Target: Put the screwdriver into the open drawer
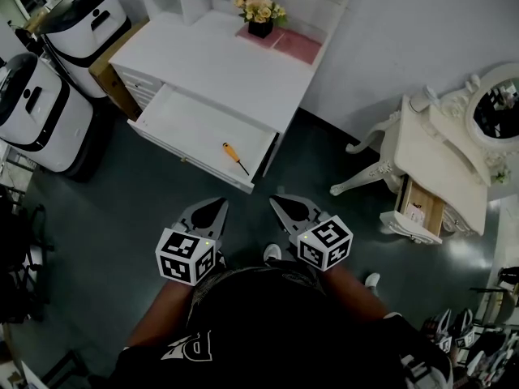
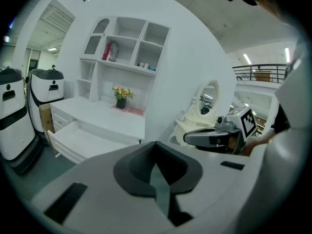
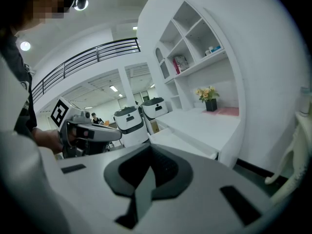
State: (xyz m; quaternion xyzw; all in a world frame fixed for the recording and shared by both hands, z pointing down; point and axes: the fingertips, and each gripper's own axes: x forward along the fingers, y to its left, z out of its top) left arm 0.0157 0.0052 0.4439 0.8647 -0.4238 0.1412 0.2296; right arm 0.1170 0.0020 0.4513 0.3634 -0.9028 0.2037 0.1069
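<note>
**Screwdriver in drawer; both tools empty**

Head view: the screwdriver point(image 1: 235, 157) lies inside the open drawer point(image 1: 186, 124) under the worktop point(image 1: 203, 63). I judge the task complete, which is why the left tool point(image 1: 214, 207) and right tool point(image 1: 280, 204) sit close to my body.

Left gripper view: left tool closed, nothing held.

Right gripper view: right tool closed, empty.

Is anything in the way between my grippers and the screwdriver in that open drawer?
Nothing visible. The screwdriver lies in the open drawer, and only floor separates the drawer's front from the left gripper and right gripper, both shut and empty.
</note>
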